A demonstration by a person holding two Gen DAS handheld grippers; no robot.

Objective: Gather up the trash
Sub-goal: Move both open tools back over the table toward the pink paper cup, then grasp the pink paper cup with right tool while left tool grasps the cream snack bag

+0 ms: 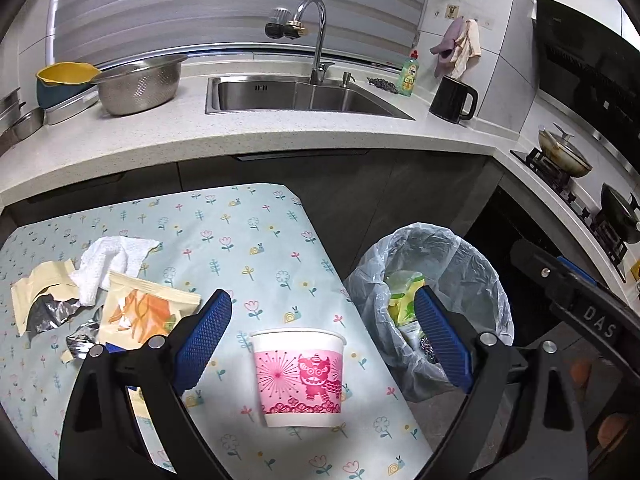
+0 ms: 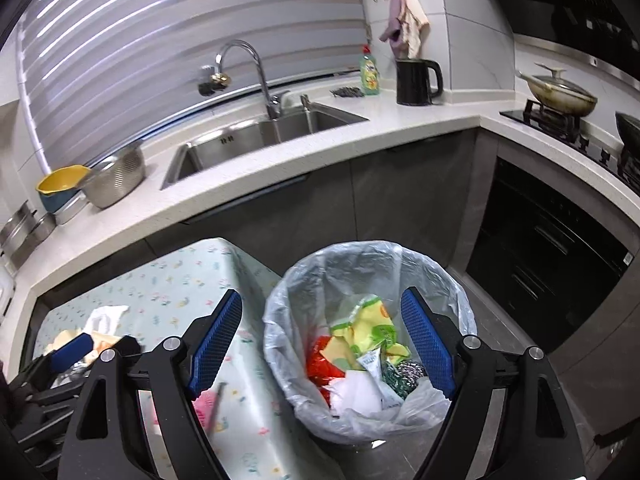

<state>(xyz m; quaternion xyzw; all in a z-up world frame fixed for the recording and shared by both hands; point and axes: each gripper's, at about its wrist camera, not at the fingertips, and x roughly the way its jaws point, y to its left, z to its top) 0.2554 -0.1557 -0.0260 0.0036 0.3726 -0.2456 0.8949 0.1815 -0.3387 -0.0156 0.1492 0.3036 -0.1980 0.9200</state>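
A: Which step is this?
B: Between drops, I'd say. The right gripper [image 2: 322, 340] hangs over the plastic-lined waste bin [image 2: 280, 300], fingers spread and empty.
A: Next?
B: The left gripper [image 1: 323, 344], also spread empty, frames the pink-printed paper cup [image 1: 300, 376] on the floral counter [image 1: 240, 240]; lower, then clamp.

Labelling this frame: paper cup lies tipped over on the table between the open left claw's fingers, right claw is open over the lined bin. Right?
One thing is wrong: the paper cup stands upright on the table, rim up, as the left wrist view shows. The rest holds: it sits between the open left claw's fingers, and the right claw is open over the lined bin.
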